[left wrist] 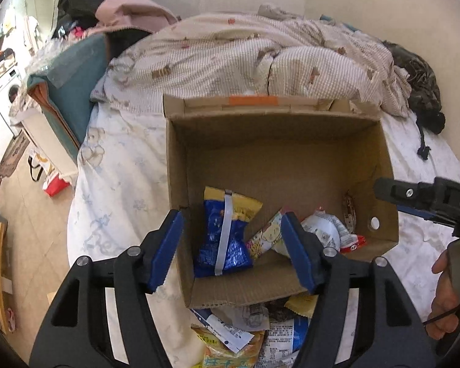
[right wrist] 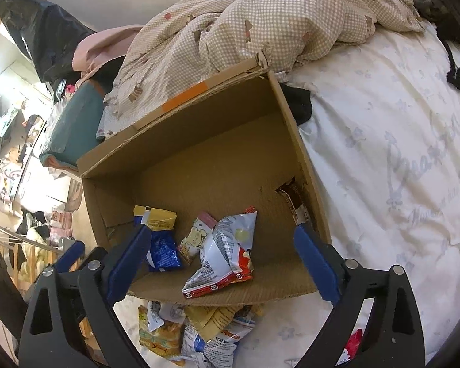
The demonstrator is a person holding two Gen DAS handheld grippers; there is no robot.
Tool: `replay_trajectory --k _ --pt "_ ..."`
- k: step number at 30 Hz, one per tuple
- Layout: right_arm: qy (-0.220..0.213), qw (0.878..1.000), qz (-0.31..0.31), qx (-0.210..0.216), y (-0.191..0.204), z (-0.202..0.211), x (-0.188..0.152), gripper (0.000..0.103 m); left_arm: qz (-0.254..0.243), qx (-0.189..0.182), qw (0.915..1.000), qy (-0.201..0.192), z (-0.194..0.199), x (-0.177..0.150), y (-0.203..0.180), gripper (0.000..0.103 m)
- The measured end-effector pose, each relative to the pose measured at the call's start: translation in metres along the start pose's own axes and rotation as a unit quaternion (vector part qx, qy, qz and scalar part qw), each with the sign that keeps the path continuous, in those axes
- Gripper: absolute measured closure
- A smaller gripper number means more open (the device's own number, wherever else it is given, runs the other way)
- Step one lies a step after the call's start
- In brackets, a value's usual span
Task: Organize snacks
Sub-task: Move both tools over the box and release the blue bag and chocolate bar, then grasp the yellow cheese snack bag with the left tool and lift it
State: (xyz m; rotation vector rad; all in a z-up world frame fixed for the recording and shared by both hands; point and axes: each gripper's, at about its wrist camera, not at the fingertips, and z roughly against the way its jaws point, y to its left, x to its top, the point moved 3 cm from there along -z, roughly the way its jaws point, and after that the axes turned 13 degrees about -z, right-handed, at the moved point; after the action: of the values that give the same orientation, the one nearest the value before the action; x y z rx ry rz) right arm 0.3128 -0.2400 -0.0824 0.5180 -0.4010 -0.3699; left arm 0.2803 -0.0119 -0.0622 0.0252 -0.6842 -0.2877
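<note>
An open cardboard box [left wrist: 383,153] stands on the bed. Inside lie a blue-and-yellow packet [left wrist: 224,239], a bear-print packet [left wrist: 265,234], a white-and-red packet [left wrist: 325,233] and a brown bar [left wrist: 349,211] against the right wall. My left gripper [left wrist: 231,242] hovers open over the box's near left corner, above the blue packet, holding nothing. My right gripper [right wrist: 222,236] is open wide over the near edge of the box [right wrist: 199,128], above the white-and-red packet [right wrist: 227,254], with nothing between its pads. A pile of loose snacks [right wrist: 199,331] lies on the sheet in front of the box.
A checked quilt [left wrist: 245,55] is bunched up behind the box. A black garment [right wrist: 297,104] lies at its far right corner. The white sheet [right wrist: 383,153] stretches to the right. A teal cushion [left wrist: 73,92] and the floor [left wrist: 30,214] are to the left.
</note>
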Motion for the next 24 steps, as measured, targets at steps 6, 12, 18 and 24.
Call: replay_trajectory --k 6,12,18,24 --pt "-0.004 1.0 0.001 0.003 0.001 0.006 -0.002 0.006 0.008 0.003 0.9998 -0.02 0.011 0.003 0.006 0.04" --pt "-0.007 1.0 -0.011 0.008 -0.003 0.018 -0.008 0.006 0.034 -0.005 0.9993 -0.014 0.017 -0.005 0.017 0.04" --pt "-0.015 1.0 -0.014 0.012 -0.006 0.035 -0.018 0.006 0.052 0.006 0.9983 -0.025 0.036 -0.014 0.03 0.04" --pt "-0.024 1.0 -0.003 0.011 -0.01 0.053 -0.029 0.006 0.075 0.004 0.9968 -0.026 0.055 -0.031 0.038 0.019"
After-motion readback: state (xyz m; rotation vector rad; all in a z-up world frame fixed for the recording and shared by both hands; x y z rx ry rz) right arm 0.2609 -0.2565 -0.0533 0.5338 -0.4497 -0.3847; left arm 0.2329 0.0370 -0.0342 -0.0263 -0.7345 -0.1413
